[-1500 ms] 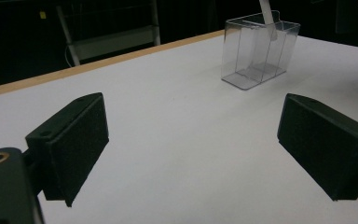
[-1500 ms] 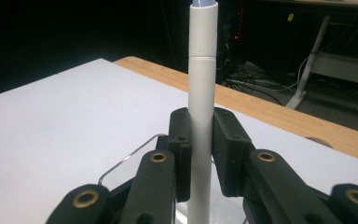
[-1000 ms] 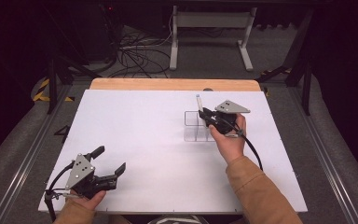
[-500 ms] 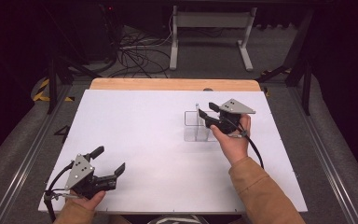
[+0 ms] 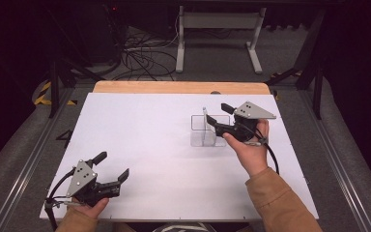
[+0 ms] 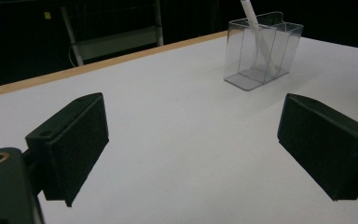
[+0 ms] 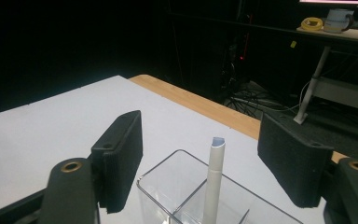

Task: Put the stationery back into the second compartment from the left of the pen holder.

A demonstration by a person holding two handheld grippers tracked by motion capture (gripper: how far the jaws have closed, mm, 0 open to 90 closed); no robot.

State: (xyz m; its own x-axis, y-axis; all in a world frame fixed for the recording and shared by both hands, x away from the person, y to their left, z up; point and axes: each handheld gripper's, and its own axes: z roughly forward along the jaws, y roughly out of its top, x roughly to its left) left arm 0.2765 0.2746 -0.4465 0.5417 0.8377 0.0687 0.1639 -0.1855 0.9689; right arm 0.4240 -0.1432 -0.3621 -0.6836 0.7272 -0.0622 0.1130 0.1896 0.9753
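Near edge of smooth white table point(image 5: 140, 145): left gripper point(image 5: 112, 170), padded black jaws spread, nothing between. Farther right — right gripper point(image 5: 218, 119), jaws just opened, over clear plastic box-shaped holder point(image 5: 207, 130) — slim white pen point(image 7: 213, 182) upright inside, unheld.

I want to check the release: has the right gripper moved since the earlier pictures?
Yes. In the high view the right gripper has drawn back from the clear holder toward the table's right edge, jaws just opening off the white pen.

Your white table point(image 5: 140, 145) carries one clear holder point(image 5: 207, 130) toward its far right corner, a white pen point(image 5: 206, 121) upright inside.
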